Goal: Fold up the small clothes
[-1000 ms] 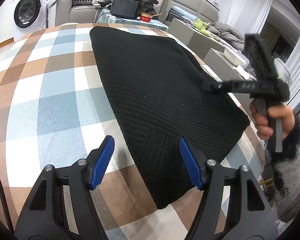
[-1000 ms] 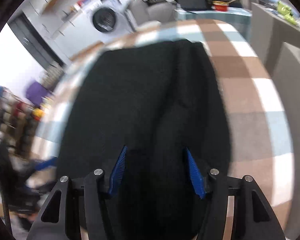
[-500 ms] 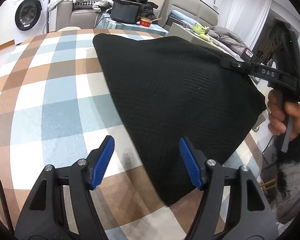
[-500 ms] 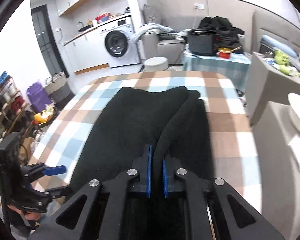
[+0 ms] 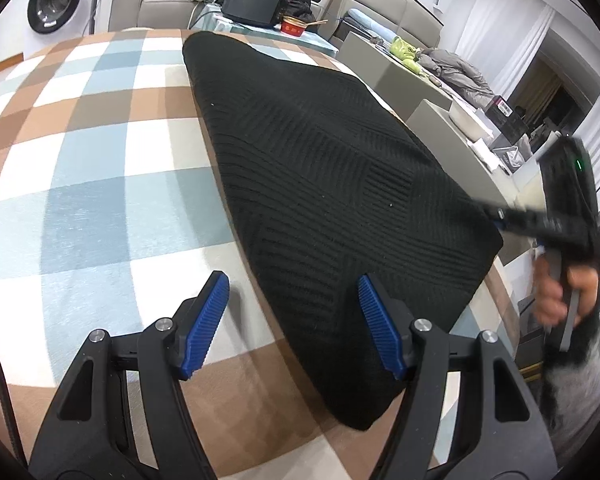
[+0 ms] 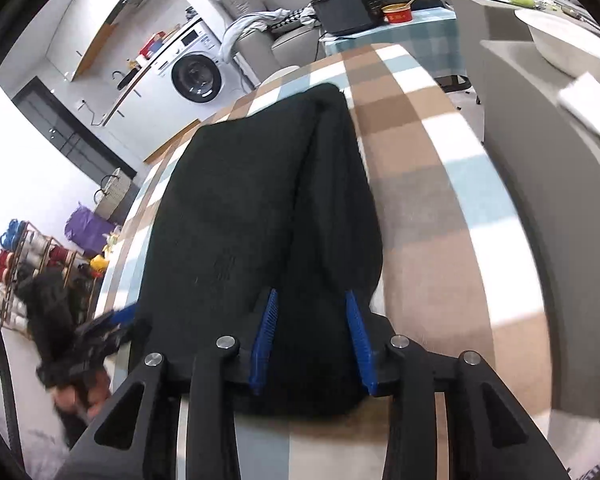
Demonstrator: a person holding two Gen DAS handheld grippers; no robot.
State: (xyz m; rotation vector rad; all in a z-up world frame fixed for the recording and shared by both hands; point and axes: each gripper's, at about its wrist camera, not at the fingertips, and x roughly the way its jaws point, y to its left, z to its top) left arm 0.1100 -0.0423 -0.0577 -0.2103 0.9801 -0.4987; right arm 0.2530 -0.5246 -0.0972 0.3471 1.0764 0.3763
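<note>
Left wrist view, black knit garment (image 5: pixel 332 184) spread on checked counter (image 5: pixel 100 184), left tool (image 5: pixel 292 320) held open above its near edge, right wrist view, right tool (image 6: pixel 312 340) just reopened, garment fold between parted pads, ungripped.

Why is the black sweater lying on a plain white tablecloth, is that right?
Not quite. The black sweater does lie on a tablecloth, but the cloth is checked in brown, blue and white, not plain white. The left wrist view shows it best.
</note>
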